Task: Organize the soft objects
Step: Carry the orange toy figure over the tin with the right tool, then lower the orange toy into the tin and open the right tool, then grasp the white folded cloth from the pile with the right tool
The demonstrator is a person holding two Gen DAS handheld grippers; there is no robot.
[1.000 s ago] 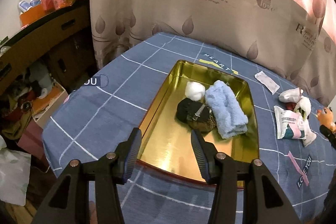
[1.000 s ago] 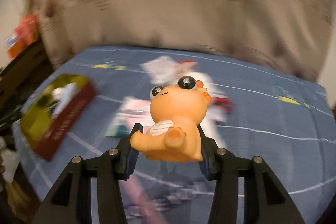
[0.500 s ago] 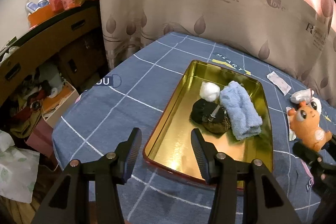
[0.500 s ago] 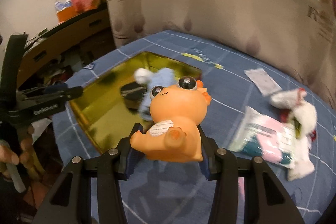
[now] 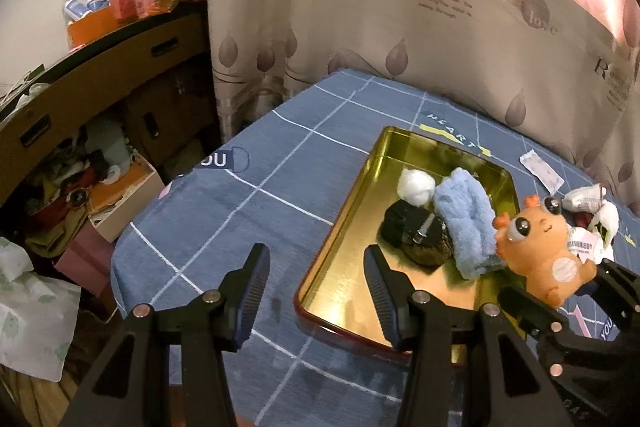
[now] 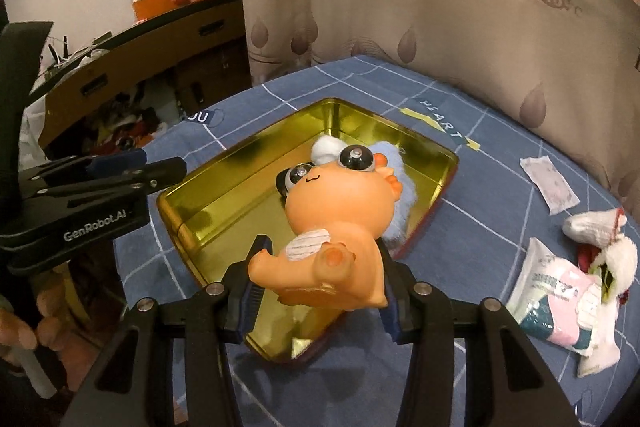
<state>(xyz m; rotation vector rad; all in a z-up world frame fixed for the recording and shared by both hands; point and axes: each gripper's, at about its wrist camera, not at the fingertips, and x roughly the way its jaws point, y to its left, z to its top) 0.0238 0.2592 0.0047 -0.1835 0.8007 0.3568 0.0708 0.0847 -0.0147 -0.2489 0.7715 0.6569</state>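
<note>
Orange toy (image 6: 340,227) lengthwise, head toward tray (image 6: 240,187)

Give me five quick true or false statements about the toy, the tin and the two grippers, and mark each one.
1. The right gripper is shut on the orange toy. True.
2. The left gripper holds the blue towel. False: it is open and empty; the towel lies in the gold tin.
3. A white cotton ball lies in the tin. True.
4. The pink packet is inside the tin. False: it lies on the blue cloth, outside the tin.
5. The tin is empty. False: it holds the towel, the cotton ball and a dark pouch.
</note>
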